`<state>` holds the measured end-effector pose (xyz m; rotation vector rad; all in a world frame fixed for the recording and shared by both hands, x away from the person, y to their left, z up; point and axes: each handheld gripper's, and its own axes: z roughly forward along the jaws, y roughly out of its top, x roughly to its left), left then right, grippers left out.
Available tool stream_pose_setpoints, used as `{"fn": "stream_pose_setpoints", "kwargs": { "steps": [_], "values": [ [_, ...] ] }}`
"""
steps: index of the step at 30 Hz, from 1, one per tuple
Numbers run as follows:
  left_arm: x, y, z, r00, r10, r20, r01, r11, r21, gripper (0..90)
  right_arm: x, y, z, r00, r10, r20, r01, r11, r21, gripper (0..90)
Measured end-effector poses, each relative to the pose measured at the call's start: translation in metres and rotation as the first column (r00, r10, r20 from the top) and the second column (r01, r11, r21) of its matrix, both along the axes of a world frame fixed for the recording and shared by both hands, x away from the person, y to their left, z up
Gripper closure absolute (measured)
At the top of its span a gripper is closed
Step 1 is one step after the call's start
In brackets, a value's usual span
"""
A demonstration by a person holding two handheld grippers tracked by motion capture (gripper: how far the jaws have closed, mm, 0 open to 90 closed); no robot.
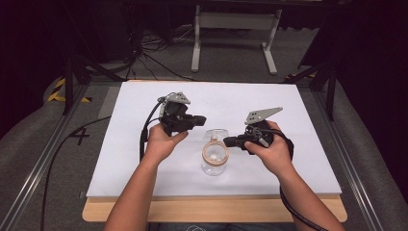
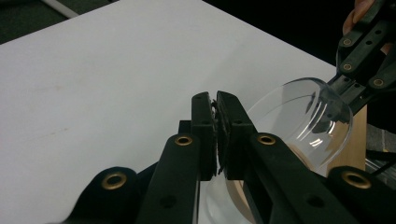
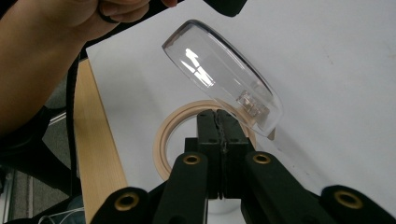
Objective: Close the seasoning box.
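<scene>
Glass jar (image 1: 214, 161) stands upright on the white bench (image 1: 144, 159), and everything else is placed from it. Its mouth carries a tan ring (image 3: 163, 135), and a clear domed lid (image 3: 219, 77) hangs tilted just above that ring, open to one side; in the high view the lid (image 1: 216, 134) shows just behind the jar's mouth. Left of the jar and a little beyond it, the left hand-held gripper (image 1: 197, 120) is held in the person's left hand (image 1: 161, 142), jaws pointing toward the jar; its own view shows the two black jaws pressed together with a thin dark sliver between the pads, the lid (image 2: 303, 121) just past their tips, and whether they pinch its edge cannot be told. Right of the jar, the right hand-held gripper (image 1: 228, 141) sits in the right hand (image 1: 269, 151), its closed jaws reaching the jar's rim; from its own view they meet directly below the lid's lower edge, over the ring.
</scene>
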<state>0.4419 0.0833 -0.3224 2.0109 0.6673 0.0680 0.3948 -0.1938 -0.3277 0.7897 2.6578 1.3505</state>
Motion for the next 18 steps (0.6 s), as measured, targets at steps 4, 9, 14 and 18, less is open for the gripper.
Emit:
{"fn": "stream_pose_setpoints", "kwargs": {
  "steps": [4, 9, 14, 18],
  "values": [
    [-0.003, 0.008, 0.002, 0.9995, -0.031, 0.007, 0.031, 0.9995, 0.001, 80.3, -0.001, 0.001, -0.002, 0.9999, 0.012, -0.009, -0.012, 1.0, -0.02, 89.9],
    [-0.009, 0.016, 0.005, 0.9997, -0.016, 0.018, 0.016, 0.9996, 0.024, 80.3, -0.004, 0.003, -0.005, 0.9995, 0.029, -0.015, -0.029, 0.999, -0.035, 89.9],
    [-0.012, 0.021, 0.004, 0.9999, -0.004, 0.015, 0.003, 0.9998, 0.02, 79.9, -0.01, 0.006, -0.007, 0.9982, 0.057, -0.018, -0.058, 0.997, -0.058, 89.9],
    [-0.015, 0.026, 0.003, 0.9999, 0.01, 0.009, -0.011, 0.9996, 0.026, 79.4, -0.012, 0.007, -0.008, 0.9974, 0.071, -0.016, -0.072, 0.995, -0.07, 89.9]
  ]
}}
